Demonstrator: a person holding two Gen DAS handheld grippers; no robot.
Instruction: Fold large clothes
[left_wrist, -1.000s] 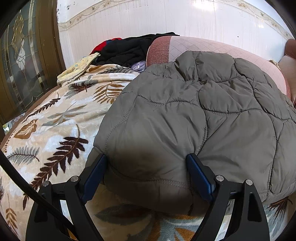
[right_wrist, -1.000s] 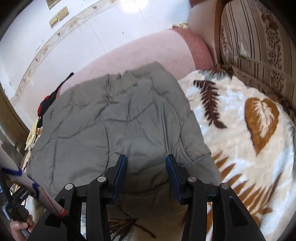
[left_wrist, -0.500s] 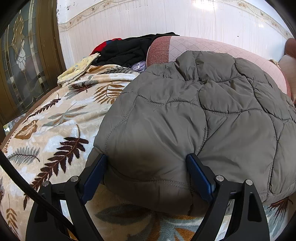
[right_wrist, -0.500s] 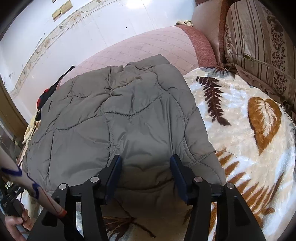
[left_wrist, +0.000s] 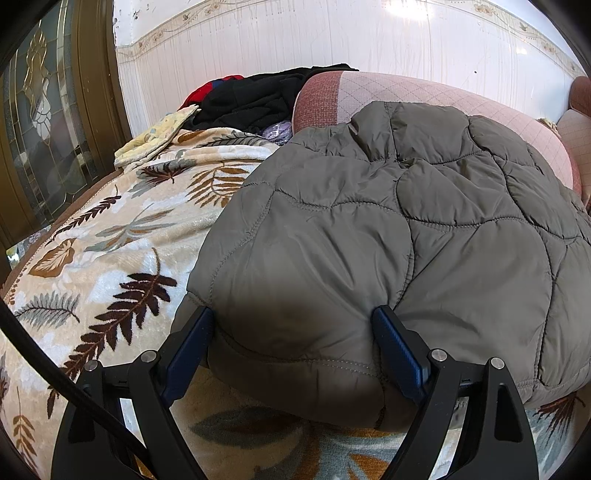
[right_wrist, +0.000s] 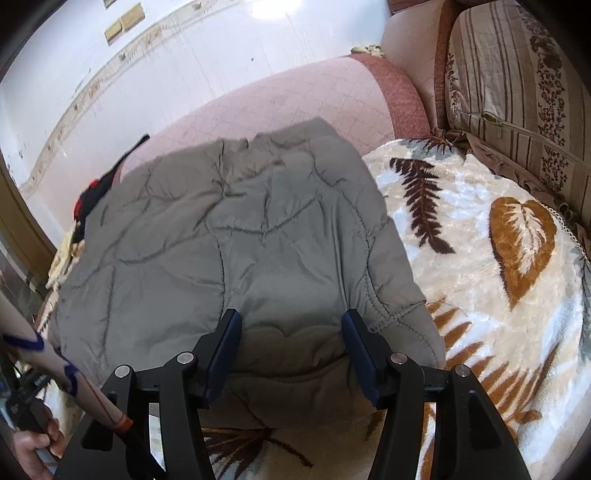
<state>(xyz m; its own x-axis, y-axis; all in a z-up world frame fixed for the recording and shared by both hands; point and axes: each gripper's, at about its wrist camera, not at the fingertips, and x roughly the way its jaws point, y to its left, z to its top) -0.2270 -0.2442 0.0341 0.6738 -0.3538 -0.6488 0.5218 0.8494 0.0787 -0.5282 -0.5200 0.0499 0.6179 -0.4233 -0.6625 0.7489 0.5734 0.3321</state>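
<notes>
A grey-green quilted puffer jacket (left_wrist: 388, 229) lies folded on a cream leaf-print blanket (left_wrist: 110, 258) over a sofa. It also shows in the right wrist view (right_wrist: 229, 251). My left gripper (left_wrist: 293, 332) is open, its blue-padded fingers (left_wrist: 397, 347) spread wide around the jacket's near left corner. My right gripper (right_wrist: 291, 339) is open too, its fingers on either side of the near right edge of the jacket. Neither gripper pinches the fabric.
A pile of black, red and yellow clothes (left_wrist: 251, 99) lies at the sofa's far left. A pink sofa backrest (left_wrist: 424, 96) runs behind the jacket. A striped cushion (right_wrist: 517, 92) stands at right. A wooden glass door (left_wrist: 44, 118) is at left.
My right gripper has opened wider and shifted a little; its view is now blurred by motion. My left gripper stays open in the same place. The jacket has not moved.
</notes>
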